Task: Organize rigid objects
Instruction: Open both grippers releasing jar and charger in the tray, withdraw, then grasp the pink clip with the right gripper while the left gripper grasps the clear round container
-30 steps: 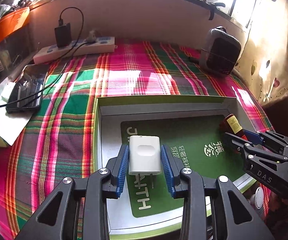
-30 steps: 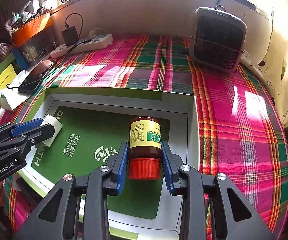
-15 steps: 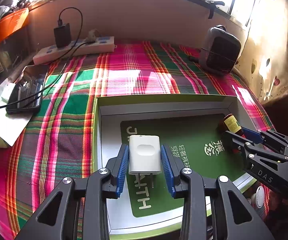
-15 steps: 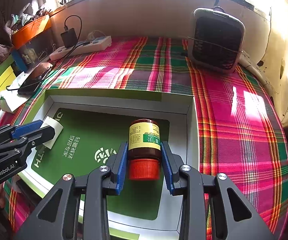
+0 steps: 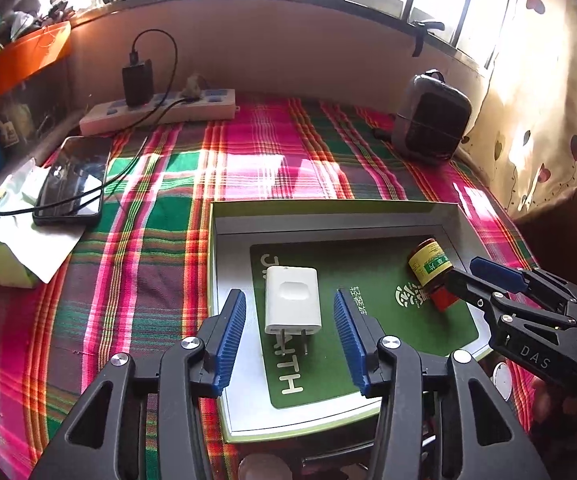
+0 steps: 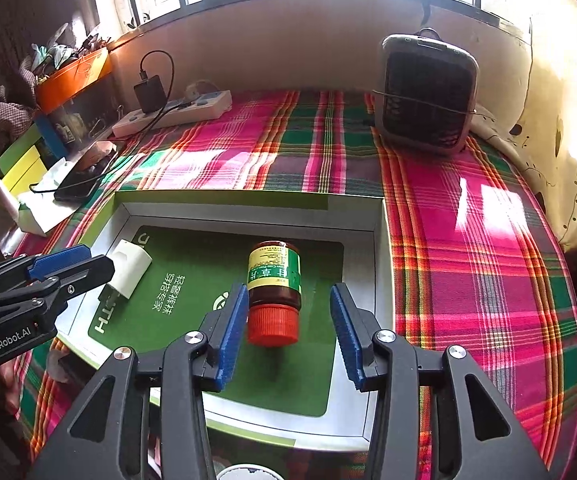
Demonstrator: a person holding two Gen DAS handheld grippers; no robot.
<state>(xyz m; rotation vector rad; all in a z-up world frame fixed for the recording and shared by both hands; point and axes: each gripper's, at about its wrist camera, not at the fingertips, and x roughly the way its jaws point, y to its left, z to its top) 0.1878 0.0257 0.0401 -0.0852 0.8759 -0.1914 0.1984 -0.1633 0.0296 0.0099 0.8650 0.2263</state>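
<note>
Left gripper (image 5: 288, 332) opening | charger (image 5: 292, 300) between (untouched) | right gripper (image 6: 288, 324) opening | bottle (image 6: 274, 288) free

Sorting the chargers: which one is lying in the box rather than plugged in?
The white charger, lying flat in the open box with prongs bare; the black charger stands plugged into the power strip.

Right gripper (image 5: 484, 276) body, seen from the left wrist view: white "DAS"; left gripper (image 6: 76, 264) body, seen from the right wrist view: white "GenRobot.AI"; green mat (image 5: 368, 276) in the shallow box (image 5: 328, 216): white letters "ATH" legible, start of word hidden by the white charger (image 5: 293, 300), plus Chinese characters "轻奢棉袜"; medicine bottle (image 6: 274, 276) yellow-green label: Chinese print, too small to read reliably
</note>
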